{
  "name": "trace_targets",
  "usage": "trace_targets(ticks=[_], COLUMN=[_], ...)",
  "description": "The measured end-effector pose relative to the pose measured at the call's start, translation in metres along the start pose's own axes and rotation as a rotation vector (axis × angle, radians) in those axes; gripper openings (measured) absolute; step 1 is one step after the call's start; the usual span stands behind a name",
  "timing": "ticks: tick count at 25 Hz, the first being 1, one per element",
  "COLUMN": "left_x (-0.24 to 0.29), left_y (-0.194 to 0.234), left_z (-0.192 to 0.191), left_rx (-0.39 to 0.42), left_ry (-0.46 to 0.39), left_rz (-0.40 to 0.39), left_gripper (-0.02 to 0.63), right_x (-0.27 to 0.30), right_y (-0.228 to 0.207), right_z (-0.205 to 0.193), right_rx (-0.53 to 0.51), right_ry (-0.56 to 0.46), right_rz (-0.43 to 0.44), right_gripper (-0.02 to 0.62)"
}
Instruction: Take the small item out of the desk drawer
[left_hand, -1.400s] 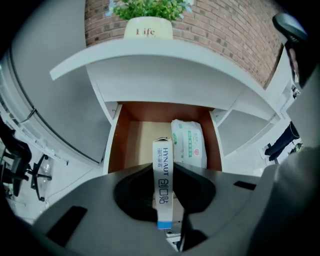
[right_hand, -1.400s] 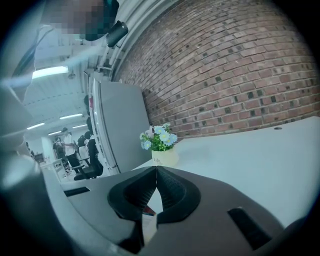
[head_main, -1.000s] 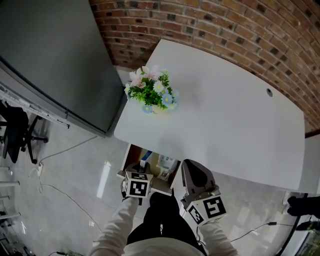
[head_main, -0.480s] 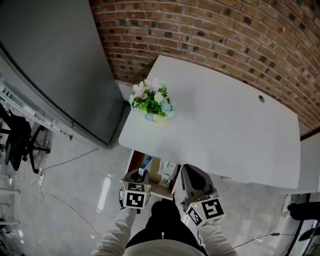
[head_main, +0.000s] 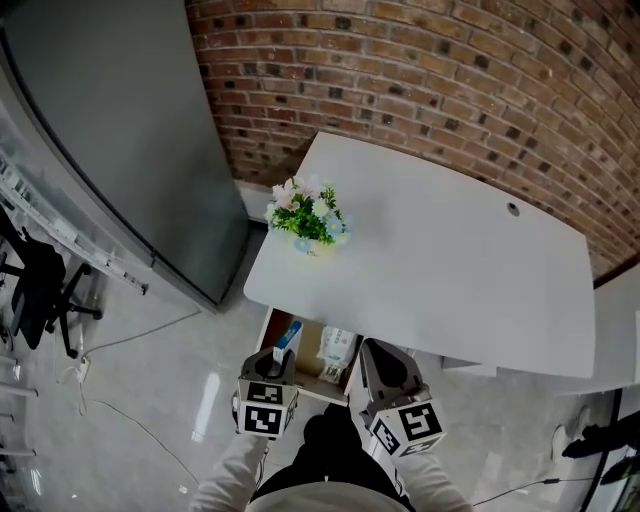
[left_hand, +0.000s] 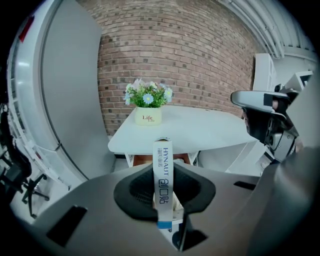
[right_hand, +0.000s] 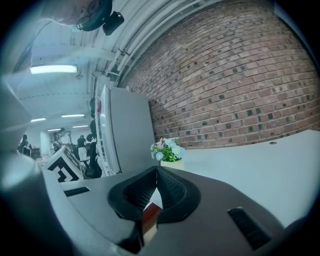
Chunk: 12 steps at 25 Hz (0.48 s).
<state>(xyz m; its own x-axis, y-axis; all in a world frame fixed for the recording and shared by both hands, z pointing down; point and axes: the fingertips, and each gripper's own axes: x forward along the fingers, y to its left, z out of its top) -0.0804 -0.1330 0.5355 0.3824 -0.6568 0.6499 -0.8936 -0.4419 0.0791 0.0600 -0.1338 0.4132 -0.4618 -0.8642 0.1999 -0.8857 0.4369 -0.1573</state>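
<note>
A small white box (left_hand: 163, 185) with a blue end and dark print stands upright between the jaws of my left gripper (left_hand: 163, 196), which is shut on it. In the head view the box (head_main: 287, 338) sticks out of the left gripper (head_main: 275, 358) above the open desk drawer (head_main: 264, 335). The drawer hangs under the front left of the white desk (head_main: 450, 280). A white packet (head_main: 337, 348) lies inside it. My right gripper (head_main: 377, 350) is beside the drawer, and its jaws (right_hand: 154, 192) meet with nothing between them.
A pot of flowers (head_main: 308, 222) stands on the desk's left corner. A tall grey cabinet (head_main: 110, 130) is to the left and a brick wall (head_main: 450, 80) runs behind. An office chair (head_main: 30, 285) and cables (head_main: 110, 400) are on the glossy floor.
My left gripper has come up from the drawer's front with the box in its jaws. The head view has tilted toward the wall. The right gripper has barely moved.
</note>
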Motion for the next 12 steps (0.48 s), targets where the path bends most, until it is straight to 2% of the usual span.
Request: trace_targets(ticks=[12], left_x=[-0.053], left_y=[0.004], left_z=[0.038], left_rx=[0.023], left_ry=[-0.148], left_rz=[0.019], left_gripper=[0.080], right_x=[-0.012], right_y=[0.021], right_z=[0.008], right_rx=[-0.024], right_ry=[-0.012], right_rz=[-0.013], right_gripper=[0.028])
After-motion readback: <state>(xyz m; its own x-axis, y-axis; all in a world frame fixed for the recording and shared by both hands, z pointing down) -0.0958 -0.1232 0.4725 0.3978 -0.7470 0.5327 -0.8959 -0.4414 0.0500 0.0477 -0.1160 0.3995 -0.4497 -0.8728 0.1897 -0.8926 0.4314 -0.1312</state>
